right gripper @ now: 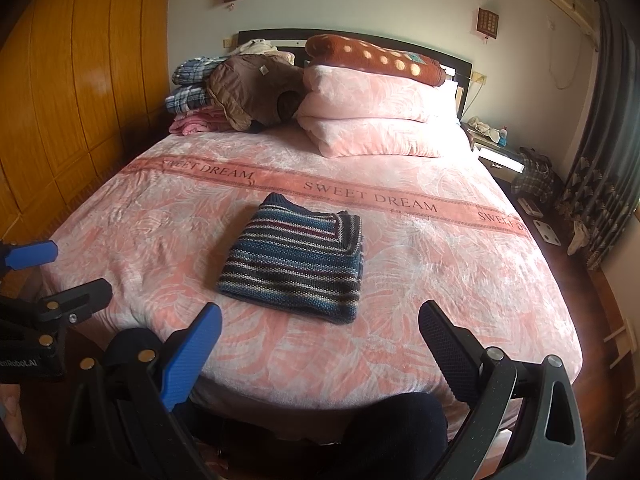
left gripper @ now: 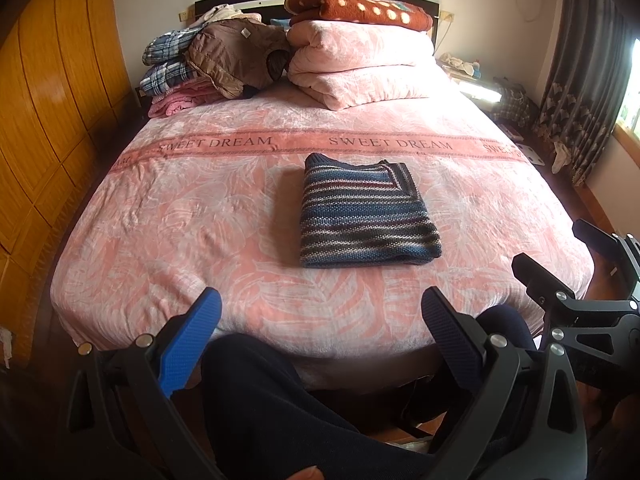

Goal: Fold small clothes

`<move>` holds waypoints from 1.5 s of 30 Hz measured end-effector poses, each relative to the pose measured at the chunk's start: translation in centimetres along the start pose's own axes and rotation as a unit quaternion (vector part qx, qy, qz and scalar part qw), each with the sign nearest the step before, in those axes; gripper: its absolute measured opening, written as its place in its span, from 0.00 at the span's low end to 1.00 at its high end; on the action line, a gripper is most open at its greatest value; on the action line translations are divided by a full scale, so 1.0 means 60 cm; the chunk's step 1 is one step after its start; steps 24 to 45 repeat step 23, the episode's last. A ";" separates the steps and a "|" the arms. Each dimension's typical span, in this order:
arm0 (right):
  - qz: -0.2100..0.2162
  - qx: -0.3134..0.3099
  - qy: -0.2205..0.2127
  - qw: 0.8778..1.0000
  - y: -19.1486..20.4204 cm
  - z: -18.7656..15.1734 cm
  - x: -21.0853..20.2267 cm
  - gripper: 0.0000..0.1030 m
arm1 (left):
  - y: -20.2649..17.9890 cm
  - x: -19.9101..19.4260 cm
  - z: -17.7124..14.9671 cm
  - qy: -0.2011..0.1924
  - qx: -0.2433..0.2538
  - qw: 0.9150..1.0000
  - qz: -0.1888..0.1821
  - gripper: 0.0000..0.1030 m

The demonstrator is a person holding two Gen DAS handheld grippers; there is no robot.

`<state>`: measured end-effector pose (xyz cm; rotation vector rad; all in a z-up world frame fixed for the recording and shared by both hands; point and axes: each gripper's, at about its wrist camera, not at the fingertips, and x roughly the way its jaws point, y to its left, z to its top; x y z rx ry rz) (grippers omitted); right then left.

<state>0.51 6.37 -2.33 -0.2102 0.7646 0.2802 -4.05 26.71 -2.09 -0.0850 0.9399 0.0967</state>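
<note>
Folded striped sweater (left gripper: pixel 366 216) lies on the pink bedspread (left gripper: pixel 200 220), untouched.
Bed's near edge is hidden by dark-trousered legs; left gripper (left gripper: pixel 320 328) and right gripper (right gripper: pixel 320 340) hover at 6 o'clock, jaws apart, empty.

Nightstand (right gripper: pixel 498 152) items too small to tell, wardrobe (left gripper: pixel 48 100) cut off

both wrist views: bed (left gripper: pixel 160 220) foot, facing headboard | share folded sweater (left gripper: pixel 360 208)
</note>
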 end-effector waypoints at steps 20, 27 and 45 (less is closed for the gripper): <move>-0.001 0.008 0.001 1.000 -0.016 0.009 -0.005 0.96 | -0.007 -0.006 -0.001 0.000 0.001 1.000 0.001 0.97; -0.001 0.008 0.002 1.000 -0.016 0.007 -0.004 0.96 | -0.006 -0.006 0.000 0.000 0.001 1.000 0.001 0.97; -0.001 0.008 0.002 1.000 -0.016 0.007 -0.004 0.96 | -0.006 -0.006 0.000 0.000 0.001 1.000 0.001 0.97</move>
